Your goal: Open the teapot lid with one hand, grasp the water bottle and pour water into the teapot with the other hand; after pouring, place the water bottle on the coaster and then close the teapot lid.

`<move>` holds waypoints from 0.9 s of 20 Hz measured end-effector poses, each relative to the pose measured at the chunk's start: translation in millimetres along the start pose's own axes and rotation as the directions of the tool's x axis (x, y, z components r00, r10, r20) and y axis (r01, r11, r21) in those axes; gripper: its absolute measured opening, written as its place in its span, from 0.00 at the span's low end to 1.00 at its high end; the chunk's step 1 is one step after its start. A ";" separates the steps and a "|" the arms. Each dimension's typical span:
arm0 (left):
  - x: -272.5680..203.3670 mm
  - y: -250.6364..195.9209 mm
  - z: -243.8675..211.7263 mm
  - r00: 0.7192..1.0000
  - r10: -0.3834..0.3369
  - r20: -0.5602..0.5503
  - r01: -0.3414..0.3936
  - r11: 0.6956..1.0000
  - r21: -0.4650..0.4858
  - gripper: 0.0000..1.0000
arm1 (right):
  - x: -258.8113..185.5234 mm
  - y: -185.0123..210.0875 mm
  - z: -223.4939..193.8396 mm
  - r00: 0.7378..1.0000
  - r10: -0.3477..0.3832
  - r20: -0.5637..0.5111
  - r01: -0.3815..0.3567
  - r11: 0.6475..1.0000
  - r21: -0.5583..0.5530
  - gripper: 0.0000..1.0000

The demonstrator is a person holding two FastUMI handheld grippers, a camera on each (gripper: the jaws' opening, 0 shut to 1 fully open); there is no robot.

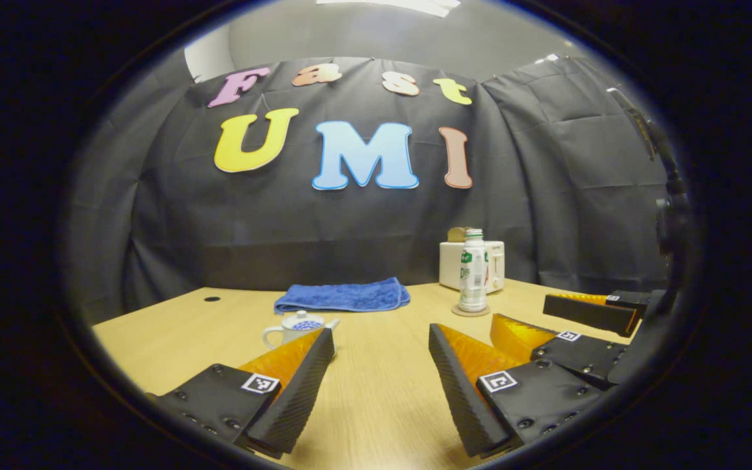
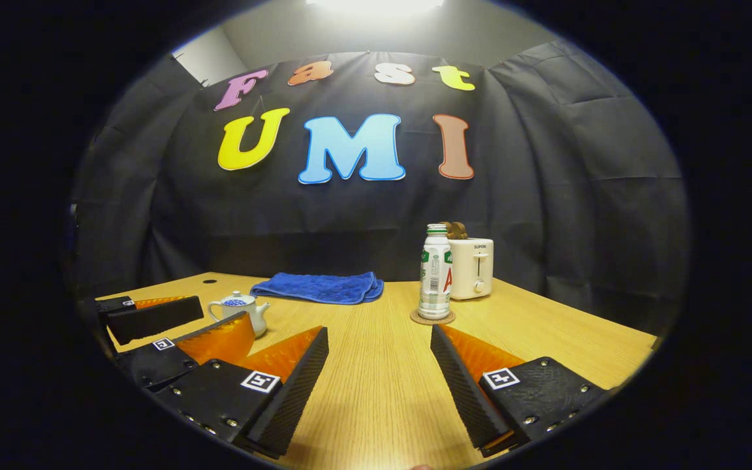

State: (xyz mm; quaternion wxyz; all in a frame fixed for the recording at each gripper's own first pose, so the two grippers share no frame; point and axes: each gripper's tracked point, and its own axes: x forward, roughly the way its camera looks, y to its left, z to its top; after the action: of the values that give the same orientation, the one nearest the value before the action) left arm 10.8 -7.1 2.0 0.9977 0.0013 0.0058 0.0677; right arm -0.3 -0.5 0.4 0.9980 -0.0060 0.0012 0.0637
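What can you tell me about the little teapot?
The teapot is small, white and glossy like china, with a blue pattern on its lid. The lid is on, topped by a small white knob. In the right gripper view its spout points right; in the left gripper view its loop handle shows on its left side. It stands upright on the wooden table, in front of the blue towel. Nothing grips it: both grippers are open and short of it.

A small white teapot (image 2: 242, 309) with its lid (image 2: 237, 300) on sits near the tabletop's left edge; a capped water bottle (image 2: 435, 273) stands upright on a round coaster (image 2: 432, 319) mid-table.
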 end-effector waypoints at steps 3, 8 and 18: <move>0.3 -0.6 0.3 1.000 -0.006 0.002 0.006 1.000 0.000 0.99 | 0.6 -0.8 0.6 1.000 -0.006 0.001 0.006 1.000 0.000 0.97; 0.5 -3.0 0.6 1.000 -0.023 0.002 0.023 1.000 0.000 0.99 | 1.2 -3.3 -0.3 1.000 -0.021 0.000 0.021 1.000 0.001 0.97; -0.5 -3.2 0.7 1.000 -0.024 0.002 0.024 1.000 -0.001 0.99 | 0.5 -3.8 -0.5 1.000 -0.020 0.000 0.020 1.000 0.001 0.98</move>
State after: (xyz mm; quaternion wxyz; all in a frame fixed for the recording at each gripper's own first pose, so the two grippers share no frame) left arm 10.7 -10.3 2.7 0.9984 0.0009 0.0047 0.0556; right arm 0.6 -4.2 0.0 0.9986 -0.0055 0.0013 0.0534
